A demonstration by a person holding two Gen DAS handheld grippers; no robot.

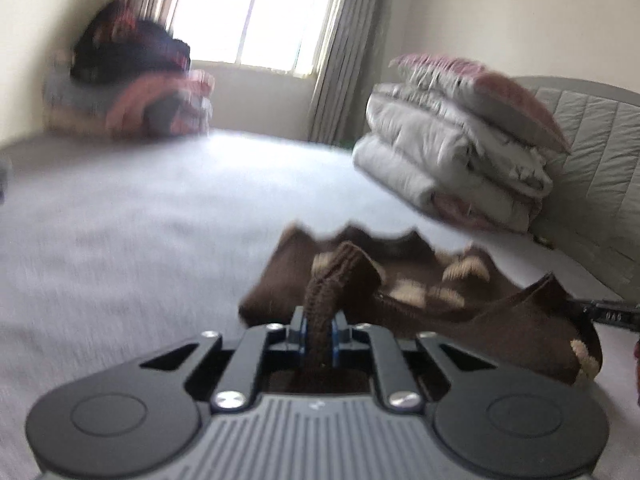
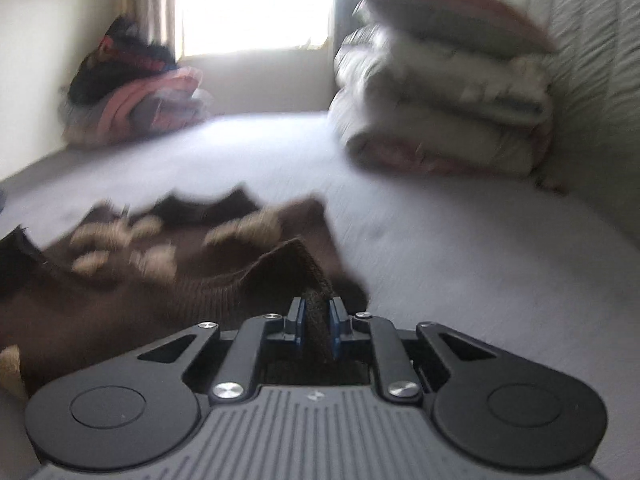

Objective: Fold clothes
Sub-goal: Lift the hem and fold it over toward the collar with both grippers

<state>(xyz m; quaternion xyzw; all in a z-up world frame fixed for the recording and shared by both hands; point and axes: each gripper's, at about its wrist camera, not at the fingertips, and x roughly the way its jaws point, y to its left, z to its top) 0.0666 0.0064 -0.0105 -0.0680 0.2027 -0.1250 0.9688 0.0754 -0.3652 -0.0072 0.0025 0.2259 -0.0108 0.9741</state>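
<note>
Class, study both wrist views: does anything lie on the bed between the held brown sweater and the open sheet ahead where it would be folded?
Nothing visible does. Both the left gripper and right gripper already clamp the brown sweater; the folded bedding and clothes pile sit farther back.

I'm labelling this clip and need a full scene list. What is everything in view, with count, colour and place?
Sweater: one, dark brown with beige patches, lying rumpled on the bed in front of both tools, pinched at two spots.
Bed: one, pale grey cover, fills the foreground.
Folded bedding stack: one, white and grey with a pink-edged piece on top, far right against the headboard.
Headboard: one, grey quilted, right edge.
Clothes pile: one heap, dark, pink and grey, far left by the wall; blurred.
Window: one, bright, with beige curtains, at the back.
Left tool: black, shut on sweater knit.
Right tool: black, shut on sweater knit.
</note>
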